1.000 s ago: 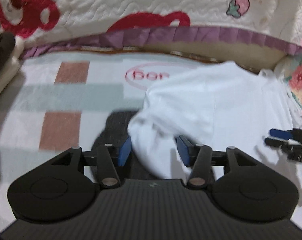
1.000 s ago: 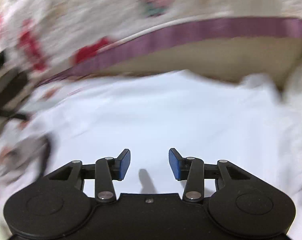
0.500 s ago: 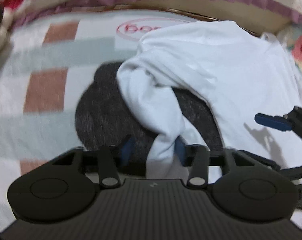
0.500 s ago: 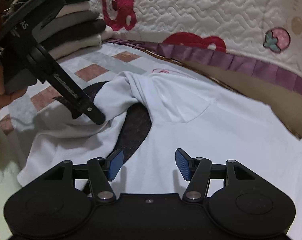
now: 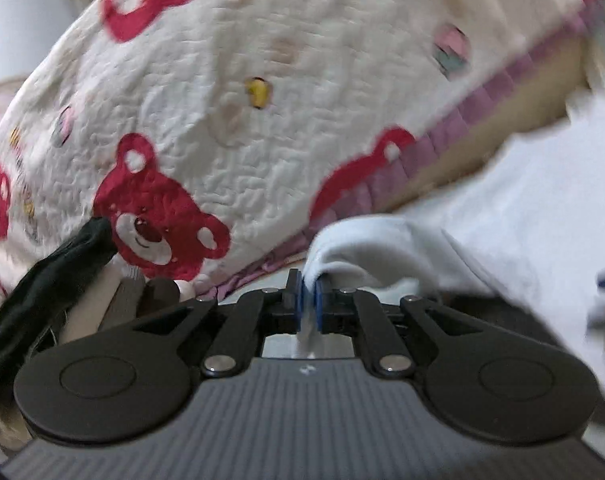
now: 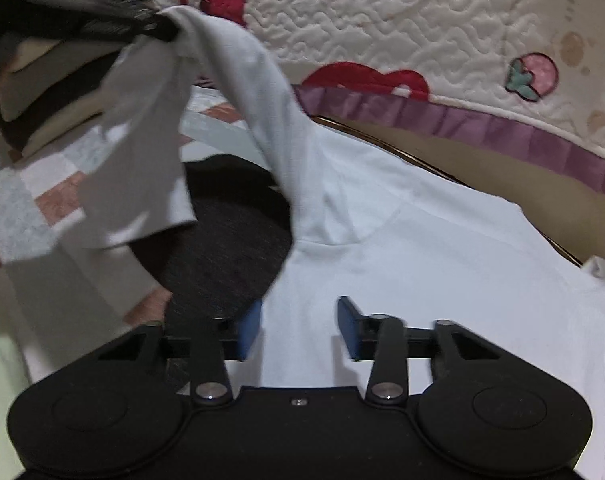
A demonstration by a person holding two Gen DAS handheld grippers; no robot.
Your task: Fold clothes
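Sleeve (image 6: 238, 64) of white T-shirt (image 6: 422, 248) pinched in left gripper (image 5: 308, 300), lifted up-left of shirt body spread on bed; right gripper (image 6: 298, 330) agape low over near hem, closer to body.

Both wrist views closely share the white shirt (image 6: 422, 240).

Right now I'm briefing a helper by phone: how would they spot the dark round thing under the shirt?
Start at the checked bed cover, below the bear-print quilt. On it lies a white shirt, its sleeve lifted by the left gripper. The dark round mat shows beneath, the only charcoal, speckled patch among pale fabrics.
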